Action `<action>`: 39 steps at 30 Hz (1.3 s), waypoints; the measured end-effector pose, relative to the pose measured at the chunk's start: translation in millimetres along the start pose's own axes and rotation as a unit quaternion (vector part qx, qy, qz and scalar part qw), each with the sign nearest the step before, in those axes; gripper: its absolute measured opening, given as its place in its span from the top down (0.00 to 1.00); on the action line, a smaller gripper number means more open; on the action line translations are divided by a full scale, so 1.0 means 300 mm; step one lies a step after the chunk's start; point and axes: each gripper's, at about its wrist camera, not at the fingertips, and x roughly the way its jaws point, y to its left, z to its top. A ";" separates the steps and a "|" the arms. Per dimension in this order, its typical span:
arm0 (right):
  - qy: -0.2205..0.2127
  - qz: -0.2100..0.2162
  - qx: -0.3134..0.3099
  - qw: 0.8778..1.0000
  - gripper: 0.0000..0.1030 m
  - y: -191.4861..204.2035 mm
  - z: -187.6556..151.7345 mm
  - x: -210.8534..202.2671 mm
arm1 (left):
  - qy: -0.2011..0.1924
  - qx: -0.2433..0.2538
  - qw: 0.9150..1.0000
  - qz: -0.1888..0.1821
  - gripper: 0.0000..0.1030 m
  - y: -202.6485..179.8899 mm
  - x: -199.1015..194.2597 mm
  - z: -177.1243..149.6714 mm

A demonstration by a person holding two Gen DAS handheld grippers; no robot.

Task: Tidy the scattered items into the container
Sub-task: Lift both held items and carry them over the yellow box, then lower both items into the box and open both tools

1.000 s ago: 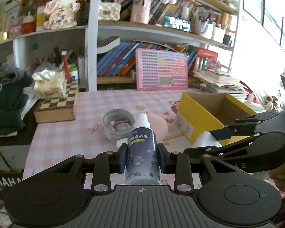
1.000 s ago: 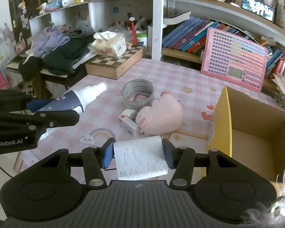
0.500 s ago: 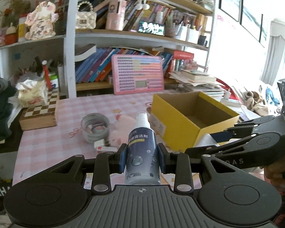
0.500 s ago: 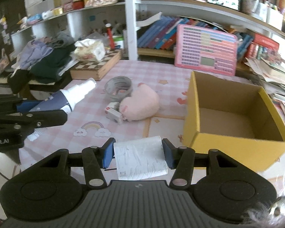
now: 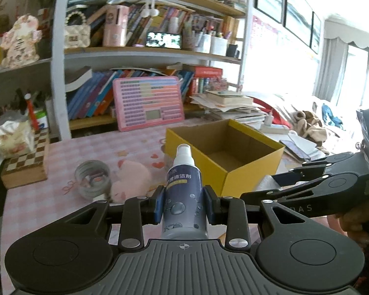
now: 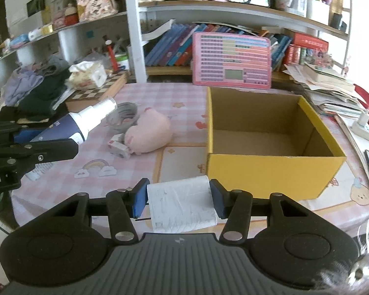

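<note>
Left gripper (image 5: 184, 205) clenched on the navy spray bottle (image 5: 184, 191), right gripper (image 6: 179, 198) clamped on a white plastic-wrapped packet (image 6: 182, 204). Both have swung across the pink checked table (image 6: 184, 98) over the last second: the yellow cardboard box (image 6: 270, 169), earlier off to the side, now sits just ahead, open and empty. Likely drop-off next. Pink plush toy (image 6: 150, 132), tape roll (image 6: 125, 118) and a small carton (image 6: 118, 147) are left on the table.
</note>
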 end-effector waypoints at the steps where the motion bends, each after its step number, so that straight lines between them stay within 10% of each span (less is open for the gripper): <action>1: -0.001 -0.004 0.003 1.000 0.51 -0.011 -0.002 -0.005 | 0.000 0.003 1.000 -0.004 0.68 -0.008 0.006 0.005; 23: -0.022 -0.061 0.059 0.996 0.51 -0.312 0.001 -0.055 | 0.000 0.048 0.996 -0.075 0.68 -0.205 0.204 0.122; 39: -0.060 -0.032 0.005 0.998 0.51 -0.519 0.202 0.051 | -0.015 0.054 0.997 -0.056 0.68 -0.256 0.423 0.277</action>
